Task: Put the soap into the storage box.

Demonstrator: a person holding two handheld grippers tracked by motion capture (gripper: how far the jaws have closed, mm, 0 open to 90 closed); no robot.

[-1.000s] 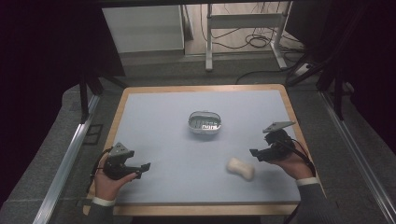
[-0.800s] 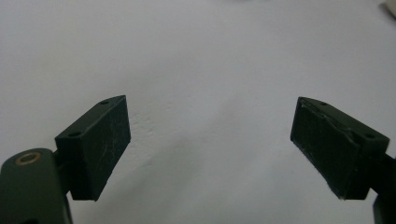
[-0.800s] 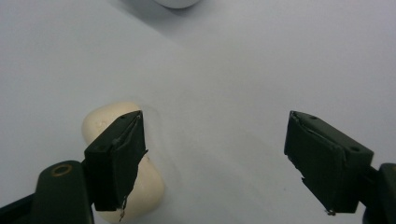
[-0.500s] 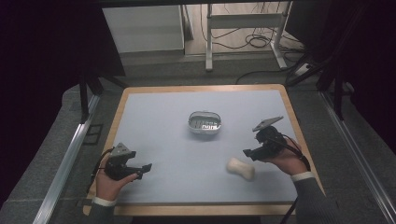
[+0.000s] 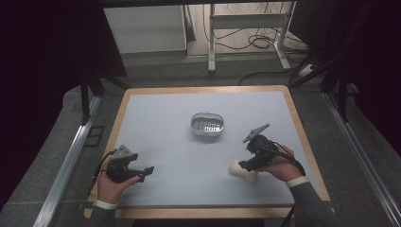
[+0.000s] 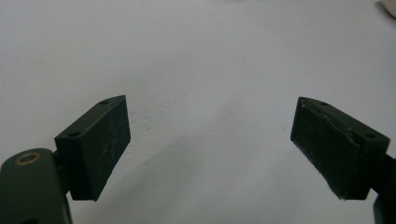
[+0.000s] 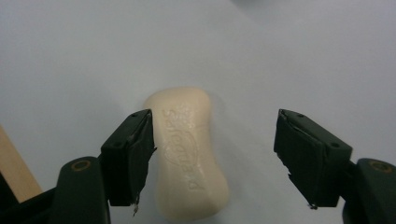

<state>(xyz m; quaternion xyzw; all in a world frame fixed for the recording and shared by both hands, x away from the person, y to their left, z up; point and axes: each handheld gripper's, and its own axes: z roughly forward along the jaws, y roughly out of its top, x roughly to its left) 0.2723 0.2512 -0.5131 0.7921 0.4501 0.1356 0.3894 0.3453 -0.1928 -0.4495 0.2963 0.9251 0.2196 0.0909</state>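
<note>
- Two tongs in my hands, both over the blue-grey desk (image 5: 156,123).
- Right gripper (image 7: 212,158): jaws have just been closing, with a gap left; the cream soap bar (image 7: 189,154) lies between them, against the left pad in the right gripper view, clear of the other. Not yet gripped.
- Soap bar: flat on the desk, embossed face up, near the front edge toward the right corner.
- Left gripper (image 6: 210,144): jaws wide apart, nothing between them, near the front-left corner.
- Soap dish (image 5: 207,124): mid-desk, well apart from the bar.
</note>
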